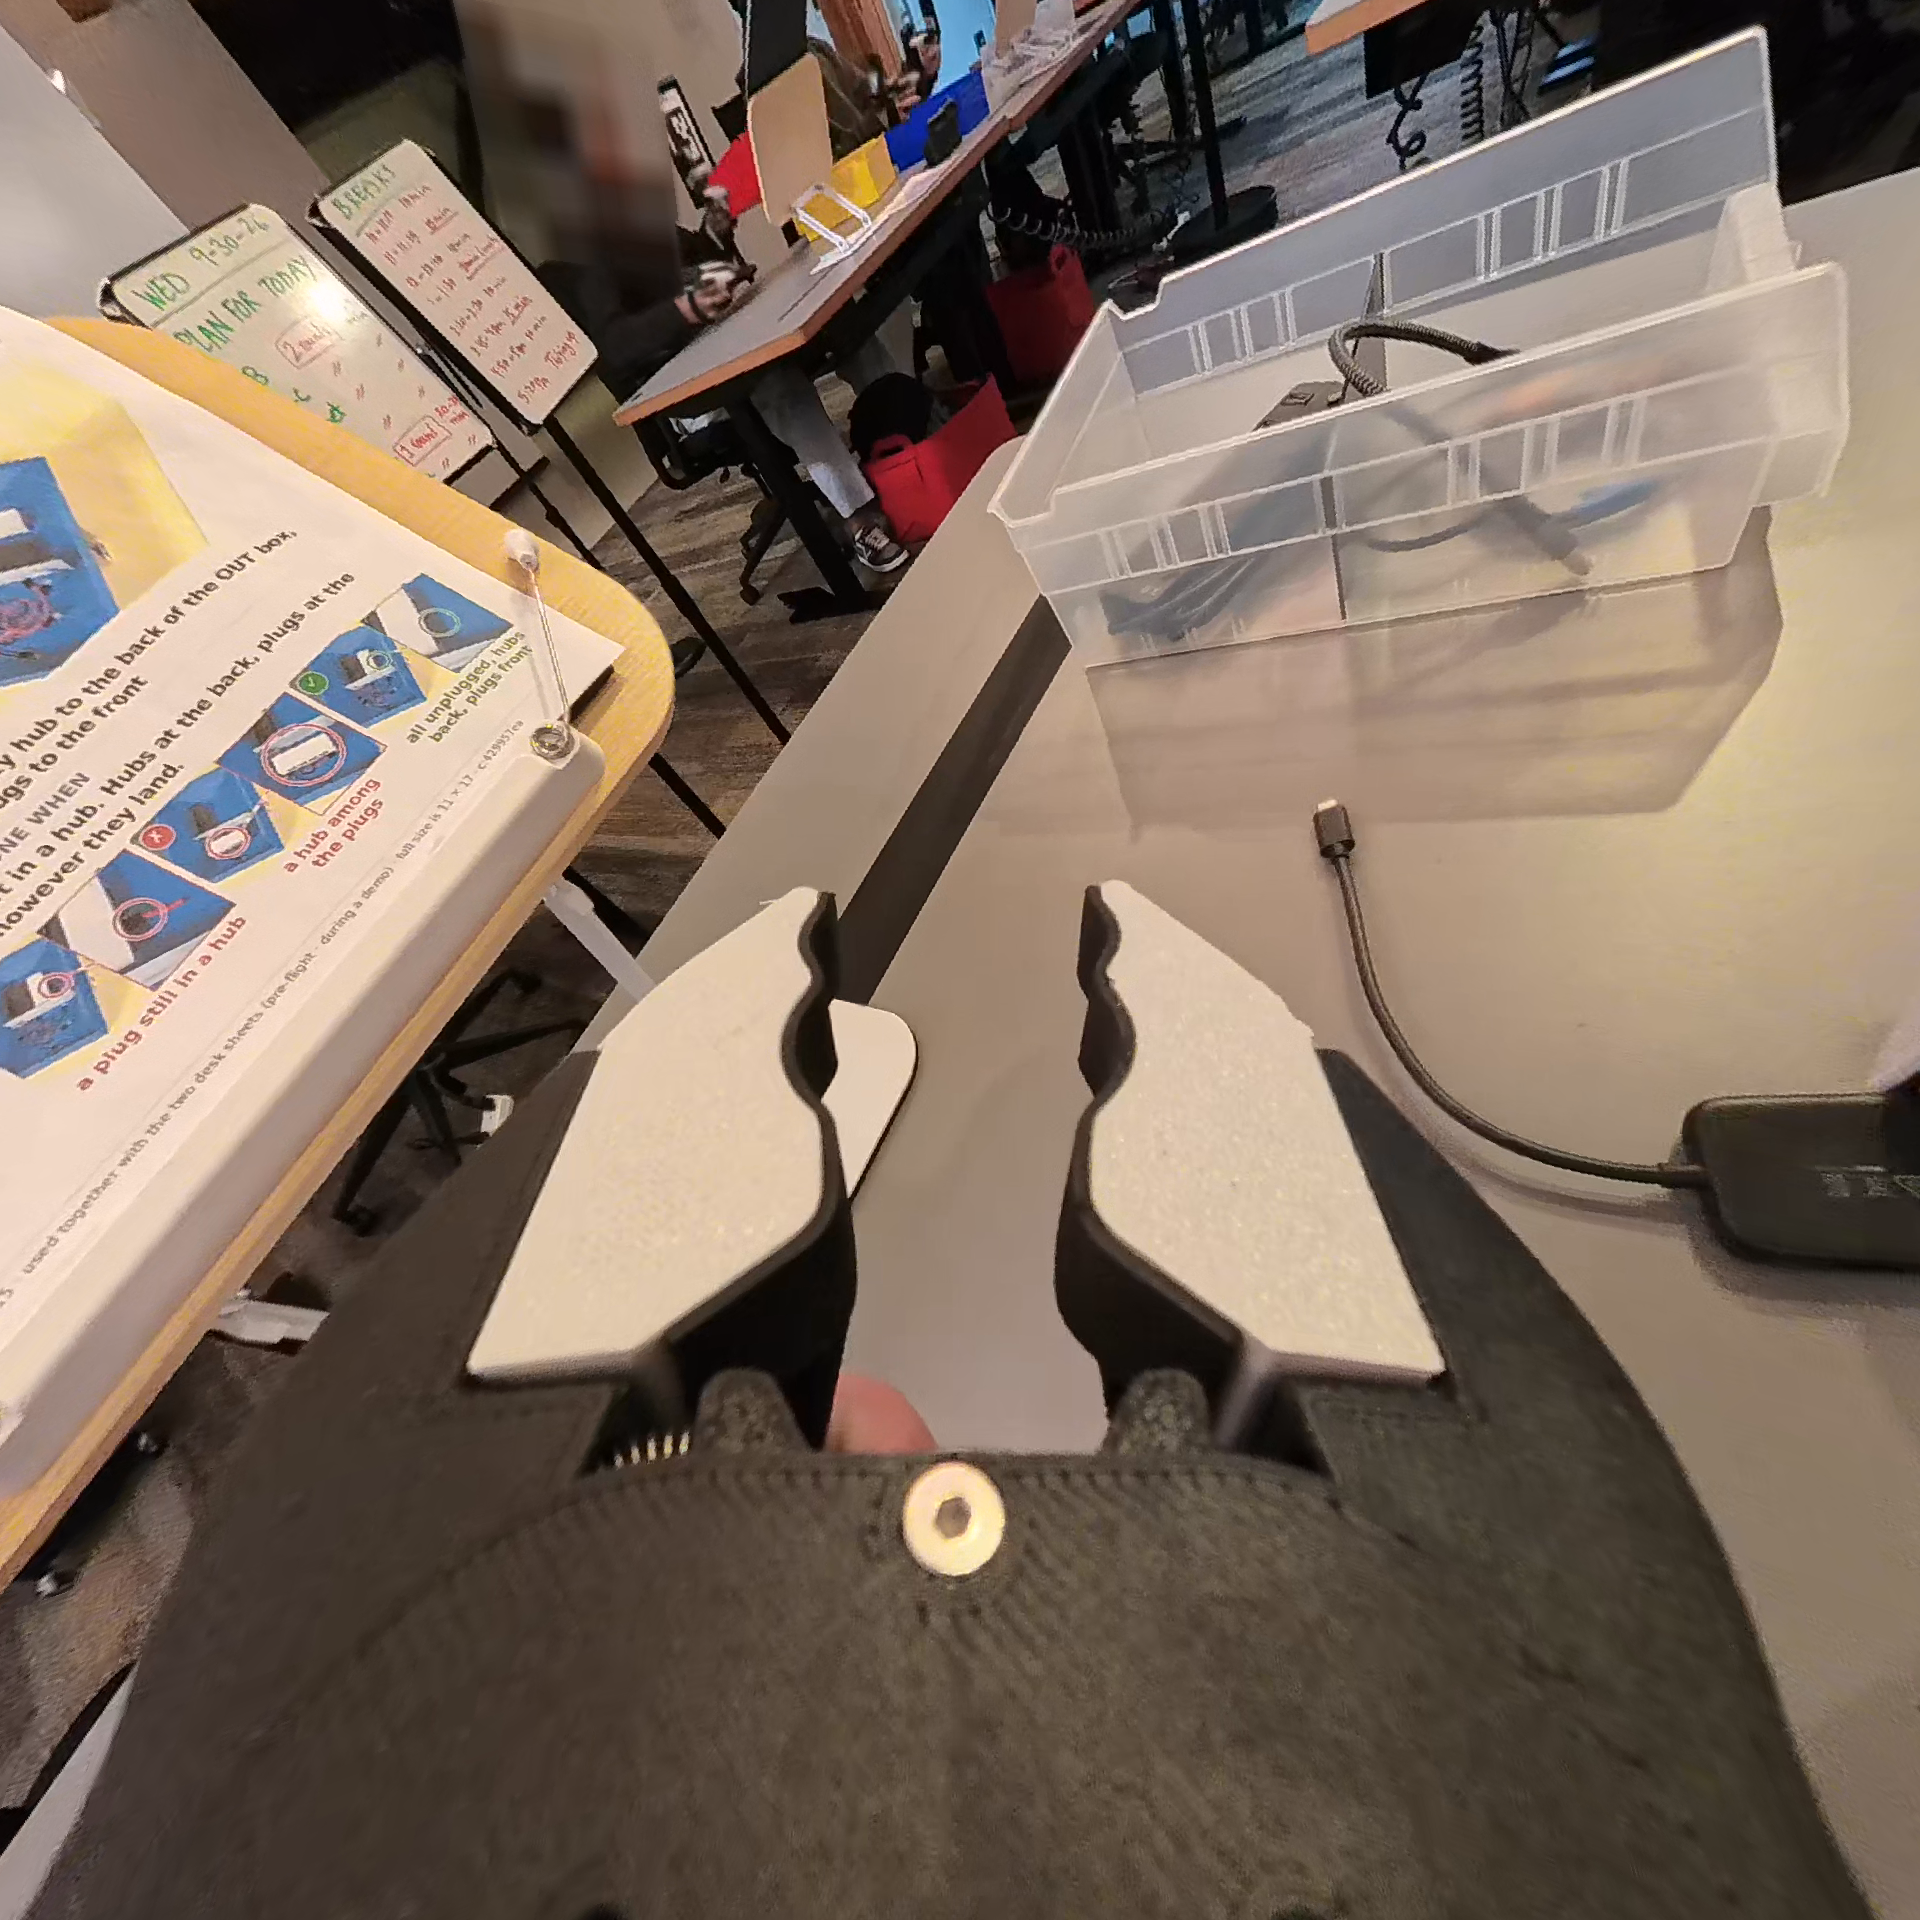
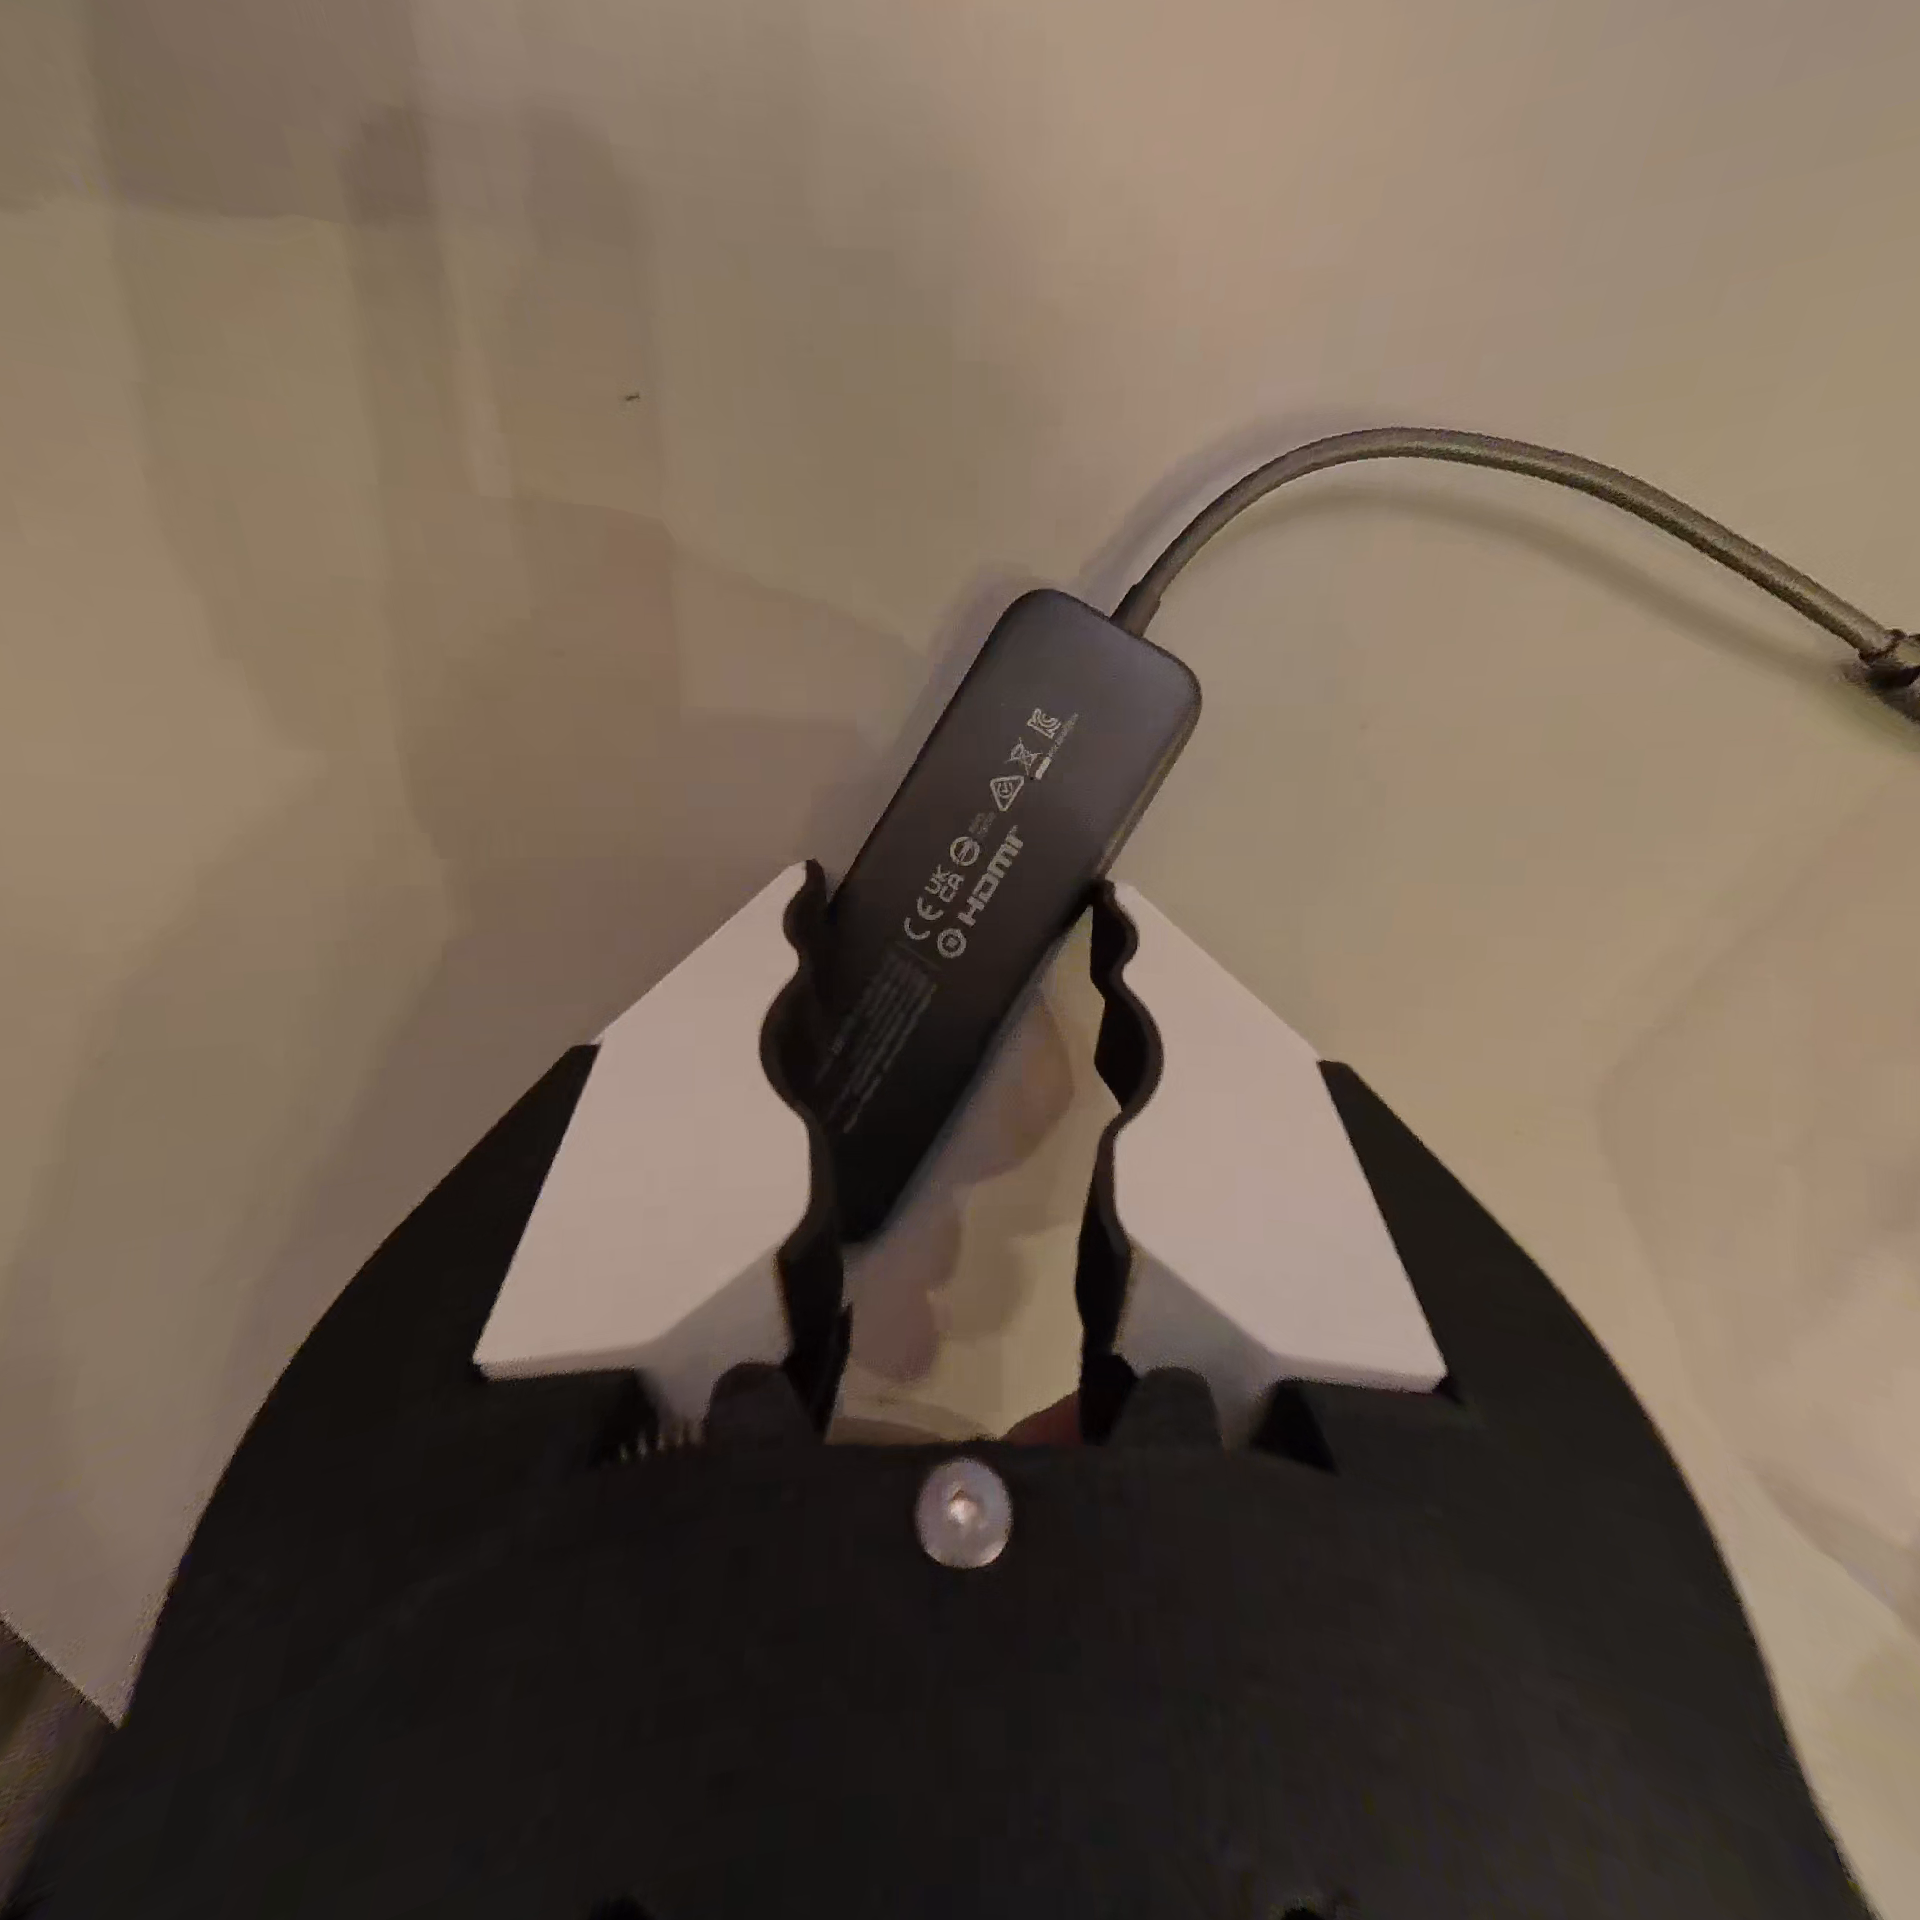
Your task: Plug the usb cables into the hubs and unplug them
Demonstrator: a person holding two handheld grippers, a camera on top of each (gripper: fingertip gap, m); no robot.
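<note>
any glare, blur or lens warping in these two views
Left wrist view: fisheye bends the table edge, the clear bin reflects in its sheen, and the background is soft. Right wrist view: dim, warm light, with the hub casting a soft shadow.

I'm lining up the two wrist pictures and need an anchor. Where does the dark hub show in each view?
Left wrist view: the hub lies flat on the table at the right edge, partly cut off, to the right of the open left gripper.
Right wrist view: it sits mid-frame, angled between the fingers of the right gripper.
Shared landmark: the hub's braided cable, running across the pale table.
</note>
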